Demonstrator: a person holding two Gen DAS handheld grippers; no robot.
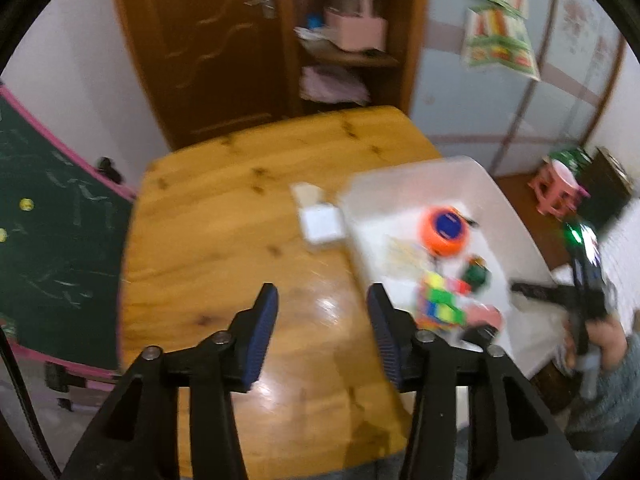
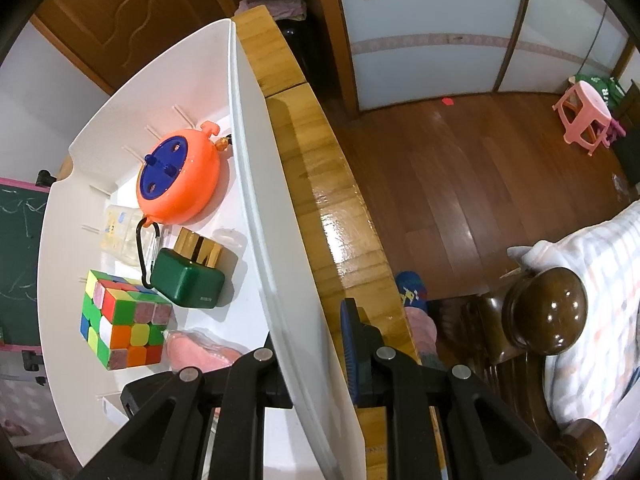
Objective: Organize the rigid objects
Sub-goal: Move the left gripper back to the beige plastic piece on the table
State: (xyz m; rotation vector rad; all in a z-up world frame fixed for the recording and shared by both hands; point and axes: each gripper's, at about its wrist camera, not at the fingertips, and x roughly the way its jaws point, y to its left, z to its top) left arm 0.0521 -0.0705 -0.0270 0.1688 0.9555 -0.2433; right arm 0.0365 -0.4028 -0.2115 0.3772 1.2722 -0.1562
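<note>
A white plastic bin (image 1: 440, 176) stands on the right side of the wooden table (image 1: 224, 248). In it lie an orange and blue round reel (image 2: 180, 176), a colour cube (image 2: 120, 320), a green case (image 2: 188, 284), a clear plastic box (image 2: 118, 232) and a pink item (image 2: 196, 350). My right gripper (image 2: 316, 344) is shut on the bin's near wall (image 2: 256, 184), one finger inside and one outside. My left gripper (image 1: 322, 296) hangs open over bare table left of the bin, with nothing between its fingers. A small white box (image 1: 322, 226) and a pale flat piece (image 1: 306, 194) lie on the table beside the bin.
A green chalkboard (image 1: 48, 240) leans at the left. A wooden door (image 1: 208, 40) and open shelves (image 1: 348, 56) stand behind the table. On the wooden floor to the right are a pink stool (image 2: 584, 116) and a bed with a dark round post (image 2: 544, 312).
</note>
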